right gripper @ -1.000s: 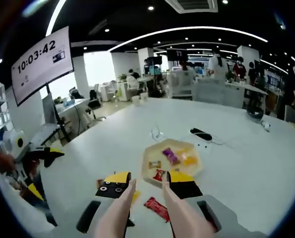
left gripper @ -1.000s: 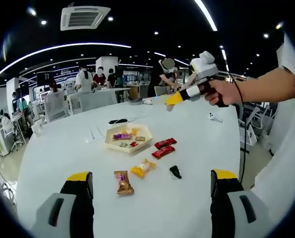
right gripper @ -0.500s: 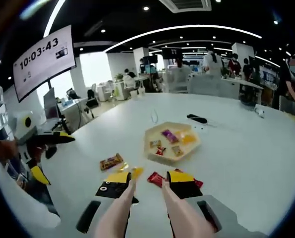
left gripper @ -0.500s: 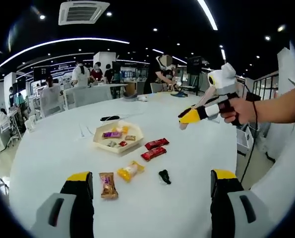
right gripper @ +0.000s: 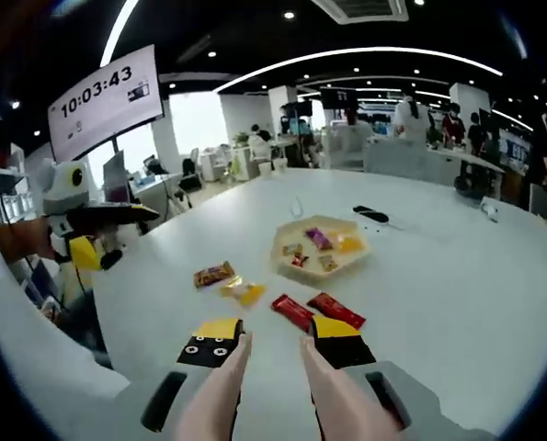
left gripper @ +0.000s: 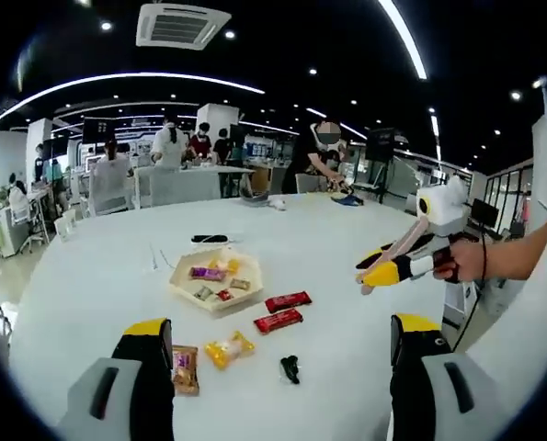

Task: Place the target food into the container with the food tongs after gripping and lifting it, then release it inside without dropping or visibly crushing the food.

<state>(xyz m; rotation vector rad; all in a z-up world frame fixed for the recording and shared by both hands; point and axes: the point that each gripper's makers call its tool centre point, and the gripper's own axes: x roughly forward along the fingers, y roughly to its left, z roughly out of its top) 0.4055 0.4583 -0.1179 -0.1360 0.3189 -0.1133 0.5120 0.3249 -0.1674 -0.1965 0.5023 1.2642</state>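
A beige hexagonal tray [left gripper: 183, 286] holding several wrapped sweets sits on the white round table; I also see the tray [right gripper: 352, 262] ahead of the tongs. In front of it lie two red bars [right gripper: 294, 310], a yellow packet [right gripper: 244, 290] and a brown packet [right gripper: 213, 274]. My right gripper [right gripper: 275, 329] is shut on beige food tongs [right gripper: 220, 390], whose two arms stand apart with nothing between them, above the table short of the red bars. My left gripper [left gripper: 281, 324] is wide open over the near table edge, holding nothing. The right gripper [left gripper: 376, 271] hovers at right.
A small black object [left gripper: 290, 368] lies near the yellow packet [left gripper: 229, 348]. A black item [right gripper: 370, 214] and cables lie beyond the tray. The left gripper [right gripper: 89, 230] is held in a hand at the left. People, desks and chairs stand around the table.
The right gripper with the tongs has pulled back and dropped lower; the tray and packets now lie farther ahead of the tongs. Both views have shifted. The left gripper stays open.
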